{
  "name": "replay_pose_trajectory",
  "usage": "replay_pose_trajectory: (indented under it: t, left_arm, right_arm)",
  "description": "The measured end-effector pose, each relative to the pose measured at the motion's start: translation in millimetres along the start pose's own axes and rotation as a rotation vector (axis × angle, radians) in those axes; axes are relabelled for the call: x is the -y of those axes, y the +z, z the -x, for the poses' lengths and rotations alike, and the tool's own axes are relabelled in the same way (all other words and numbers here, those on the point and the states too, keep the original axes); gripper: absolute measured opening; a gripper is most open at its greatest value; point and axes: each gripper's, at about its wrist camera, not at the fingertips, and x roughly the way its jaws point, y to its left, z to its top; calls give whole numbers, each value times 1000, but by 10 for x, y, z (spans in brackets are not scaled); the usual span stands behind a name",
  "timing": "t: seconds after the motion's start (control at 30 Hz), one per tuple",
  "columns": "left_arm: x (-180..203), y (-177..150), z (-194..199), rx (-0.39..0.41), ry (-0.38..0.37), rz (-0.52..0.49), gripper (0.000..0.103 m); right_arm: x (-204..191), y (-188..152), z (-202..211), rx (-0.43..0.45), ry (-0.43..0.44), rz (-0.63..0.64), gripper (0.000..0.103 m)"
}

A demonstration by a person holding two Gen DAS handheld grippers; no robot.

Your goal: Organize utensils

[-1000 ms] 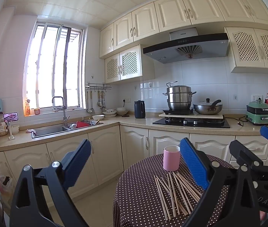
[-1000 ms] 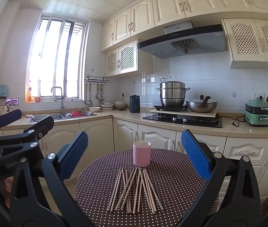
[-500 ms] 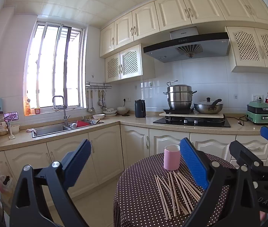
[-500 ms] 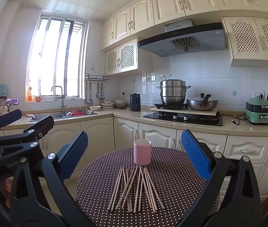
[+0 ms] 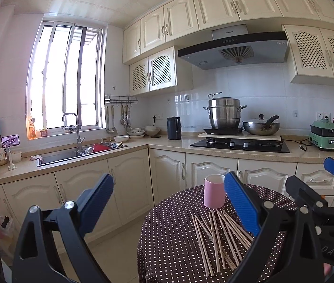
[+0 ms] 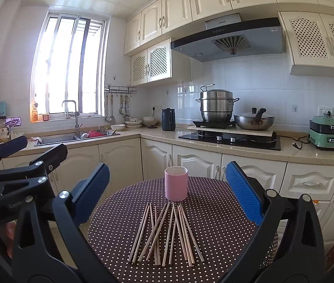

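A pink cup (image 6: 176, 184) stands upright at the far side of a round table (image 6: 226, 217) with a dotted brown cloth. What is inside the cup cannot be seen. Just in front of it lies a loose pile of chopsticks (image 6: 167, 233), about a dozen, some crossing, the far tips near the cup's foot.

The right claw (image 6: 167, 195) is wide open and holds nothing, up above the table. The left claw (image 5: 169, 202) is wide open too, off the table's left side.

Two pots sit on the stove: a tall steel steamer (image 6: 217, 105) and a wok (image 6: 253, 120) with a lid. The sink (image 6: 56, 139) holds some dishes and something red. The left claw's body reads "GenRo" and then is cut off.
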Motion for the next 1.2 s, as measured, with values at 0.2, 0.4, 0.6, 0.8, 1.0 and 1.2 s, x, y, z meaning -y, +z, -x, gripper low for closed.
replay_pose_trajectory:
  t: [0.2, 0.4, 0.6, 0.8, 1.0, 1.2]
  left_arm:
    - [99, -31, -260, -32, -7, -12, 93]
    - [224, -118, -573, -86, -28, -30, 93]
    - [327, -281, -1006, -191, -72, -30, 93]
    - [410, -508, -1441, -303, -96, -33, 93]
    - [377, -805, -1940, -465, -115, -26, 93]
    - [293, -1214, -2403, -651, -123, -21, 93]
  right_arm:
    - [129, -60, -218, -33, -6, -13, 97]
    - [268, -145, -475, -84, -23, -13, 97]
    - [415, -306, -838, -181, -13, -15, 97]
    - [581, -527, -1197, -279, -12, -41, 97]
    - [755, -752, -1533, -375, 2, -53, 97]
    - [959, -1057, -1902, -522, 10, -40, 97]
